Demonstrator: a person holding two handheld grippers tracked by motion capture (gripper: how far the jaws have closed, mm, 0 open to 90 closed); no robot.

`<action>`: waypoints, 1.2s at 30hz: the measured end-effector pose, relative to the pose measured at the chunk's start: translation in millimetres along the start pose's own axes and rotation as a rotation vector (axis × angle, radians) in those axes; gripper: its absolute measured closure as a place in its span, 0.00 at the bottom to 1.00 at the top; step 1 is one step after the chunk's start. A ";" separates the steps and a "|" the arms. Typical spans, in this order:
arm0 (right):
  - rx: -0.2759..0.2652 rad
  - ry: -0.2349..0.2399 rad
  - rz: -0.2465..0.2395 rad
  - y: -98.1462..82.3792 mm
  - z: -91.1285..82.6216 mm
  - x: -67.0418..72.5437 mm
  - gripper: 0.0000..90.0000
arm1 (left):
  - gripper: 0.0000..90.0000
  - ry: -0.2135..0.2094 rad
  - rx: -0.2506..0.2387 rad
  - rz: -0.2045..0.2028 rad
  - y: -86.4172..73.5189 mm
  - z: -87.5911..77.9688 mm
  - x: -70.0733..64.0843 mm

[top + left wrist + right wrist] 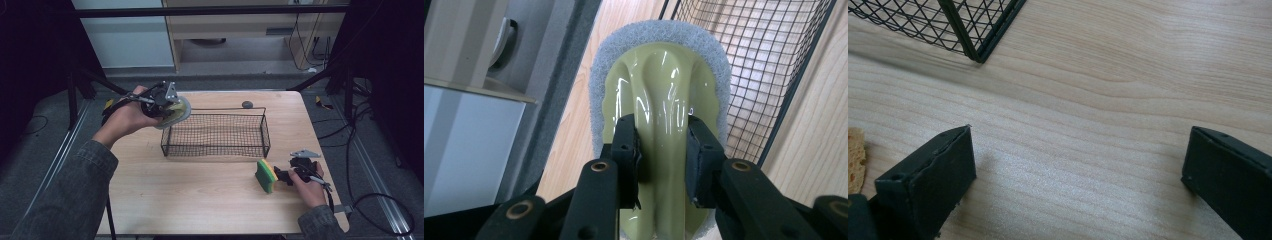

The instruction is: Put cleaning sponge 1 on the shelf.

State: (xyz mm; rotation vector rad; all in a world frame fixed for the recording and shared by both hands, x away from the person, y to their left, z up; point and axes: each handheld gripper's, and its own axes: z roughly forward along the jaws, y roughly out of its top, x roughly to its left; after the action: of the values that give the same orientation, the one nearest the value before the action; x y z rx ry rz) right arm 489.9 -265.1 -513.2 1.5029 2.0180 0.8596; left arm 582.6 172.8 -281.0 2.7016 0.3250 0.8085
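Two grippers: the left gripper (662,150) clamps a scrubber (659,85) beside the basket (215,135); the right gripper (1078,175) gapes over the surface (1108,90).

High view looks forward and down over the whole table (200,200) from the near side. Both gripper views sit close, along their jaws (left tilted), sharing the wire basket (215,135) (769,65) (973,30).

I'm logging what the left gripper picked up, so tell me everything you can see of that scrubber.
The scrubber is a glossy olive-green plastic body with a raised ridge handle, backed by a grey fibrous pad whose edge rims it. The left gripper is clamped on the ridge, one jaw on each side. It is held tilted in the air at the basket's left end, above the table. Nothing else touches it.
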 end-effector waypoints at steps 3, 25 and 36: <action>0.000 0.000 0.001 -0.1 -0.1 0.1 0.01 | 0.78 -0.003 0.000 0.011 3.3 0.1 -1.4; 0.001 0.004 -0.002 0.1 0.1 -0.4 0.01 | 0.78 -0.027 -0.009 0.105 22.1 18.6 -9.7; 0.001 0.004 -0.002 0.2 0.2 -0.4 0.01 | 0.78 -0.045 -0.012 0.122 18.5 27.0 -12.7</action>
State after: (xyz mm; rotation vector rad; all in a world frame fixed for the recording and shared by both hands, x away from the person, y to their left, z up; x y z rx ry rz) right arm 490.2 -265.4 -513.2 1.5002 2.0227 0.8622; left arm 589.8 145.8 -302.4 2.7451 0.1452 0.7788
